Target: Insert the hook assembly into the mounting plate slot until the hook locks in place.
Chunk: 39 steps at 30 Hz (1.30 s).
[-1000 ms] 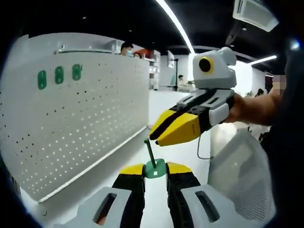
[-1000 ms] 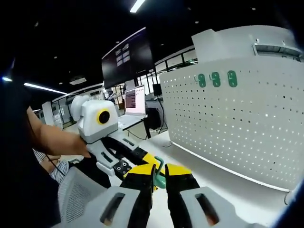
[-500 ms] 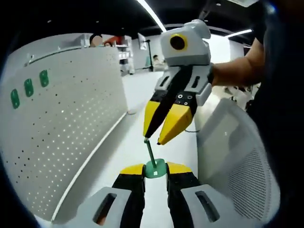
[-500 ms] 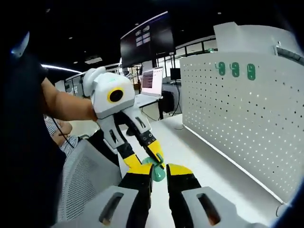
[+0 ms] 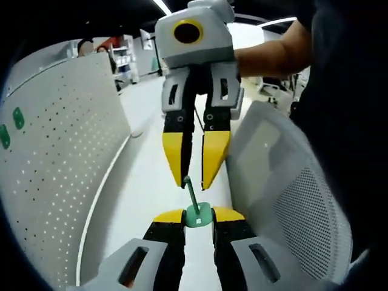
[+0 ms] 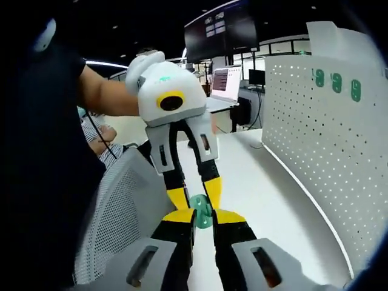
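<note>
Left tongs [image 5: 198, 216] grip hook [image 5: 193, 203] — right tongs [image 5: 193, 180] straddle it.

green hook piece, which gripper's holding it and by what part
The small green plastic hook is clamped at its flat base by the left gripper; the right gripper brackets its thin stem, open.

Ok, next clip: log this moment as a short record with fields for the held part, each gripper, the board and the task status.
held part: green hook assembly, base clamped in the left gripper
right gripper: jaws open either side of the hook's rod tip
board: white pegboard with green hooks already mounted near its top
nearby: mesh chair back
status: hook not yet inserted, held away from the board
</note>
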Available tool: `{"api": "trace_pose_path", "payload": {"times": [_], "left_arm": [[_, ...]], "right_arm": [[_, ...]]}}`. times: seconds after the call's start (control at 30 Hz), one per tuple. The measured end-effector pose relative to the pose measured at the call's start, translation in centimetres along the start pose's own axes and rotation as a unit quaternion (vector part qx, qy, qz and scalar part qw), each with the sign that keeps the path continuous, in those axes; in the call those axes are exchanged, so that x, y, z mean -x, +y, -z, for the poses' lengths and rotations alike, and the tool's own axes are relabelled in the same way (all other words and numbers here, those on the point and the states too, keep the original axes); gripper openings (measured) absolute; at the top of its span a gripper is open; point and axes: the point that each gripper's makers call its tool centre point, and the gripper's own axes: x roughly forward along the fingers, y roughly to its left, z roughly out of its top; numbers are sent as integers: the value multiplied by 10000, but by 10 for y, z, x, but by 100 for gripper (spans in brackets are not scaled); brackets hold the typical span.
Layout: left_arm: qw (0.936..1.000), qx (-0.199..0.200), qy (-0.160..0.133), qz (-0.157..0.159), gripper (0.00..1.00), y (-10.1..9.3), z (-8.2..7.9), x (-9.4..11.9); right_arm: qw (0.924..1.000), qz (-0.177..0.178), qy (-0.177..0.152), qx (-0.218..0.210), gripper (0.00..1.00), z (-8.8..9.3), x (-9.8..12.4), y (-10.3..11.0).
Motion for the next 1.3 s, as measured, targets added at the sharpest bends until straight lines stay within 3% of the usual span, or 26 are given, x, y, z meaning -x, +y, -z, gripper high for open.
{"api": "trace_pose_path", "payload": {"times": [0.4, 0.97, 1.3], "left_arm": [[9990, -283, 145, 321, 16, -12, -5, -7], [9980, -387, 211, 456, 16, -15, -6, -10], [9987, -447, 158, 191, 18, -5, -7, -8]], "right_arm": [[9973, -451, 583, 58, 5, 18, -11, 10], [9960, -572, 673, -137, 2, 23, -12, 12], [9978, -296, 539, -231, 2, 16, -9, 2]]}}
